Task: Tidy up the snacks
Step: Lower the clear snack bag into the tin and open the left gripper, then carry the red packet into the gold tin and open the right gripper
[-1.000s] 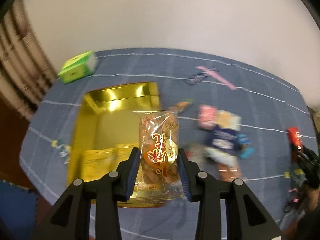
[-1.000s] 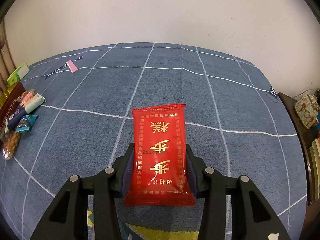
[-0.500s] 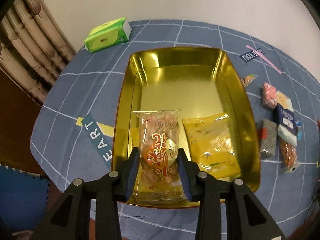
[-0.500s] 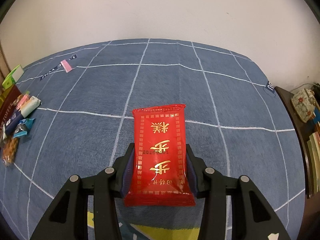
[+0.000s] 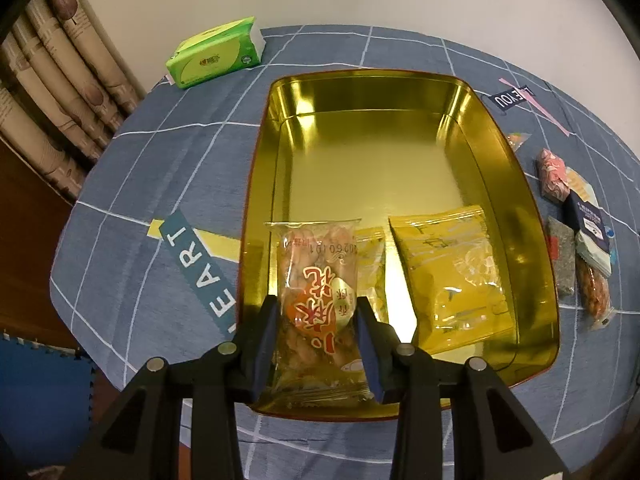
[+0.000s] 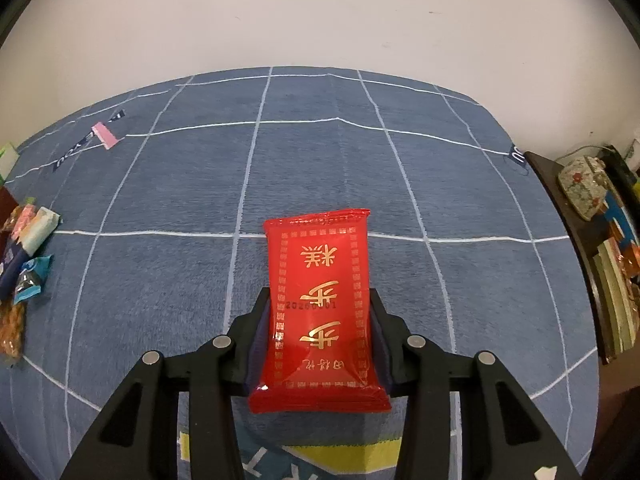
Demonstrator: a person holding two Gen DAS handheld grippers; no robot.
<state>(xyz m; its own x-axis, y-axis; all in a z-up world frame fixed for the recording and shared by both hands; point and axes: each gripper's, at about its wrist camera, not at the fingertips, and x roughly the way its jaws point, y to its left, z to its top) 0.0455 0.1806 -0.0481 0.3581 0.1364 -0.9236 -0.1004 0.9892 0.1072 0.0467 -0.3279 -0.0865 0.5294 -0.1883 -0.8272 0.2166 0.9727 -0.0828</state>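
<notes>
My left gripper is shut on a clear snack packet with a red and gold label, held over the near left corner of the gold tin. Inside the tin lie a yellow packet at the near right and a smaller yellow one behind the held packet. My right gripper is shut on a red packet with gold characters, above the blue checked tablecloth. Loose snacks lie right of the tin and show as the same pile of loose snacks at the left edge of the right wrist view.
A green tissue pack sits at the table's far left corner. Curtains hang beyond the left edge. A dark side shelf with clutter stands past the table's right edge. A wall runs behind the table.
The left gripper has swung left and sunk over the tin with its packet; the tin now fills the view. The right gripper has tilted slightly, still holding the red packet.
</notes>
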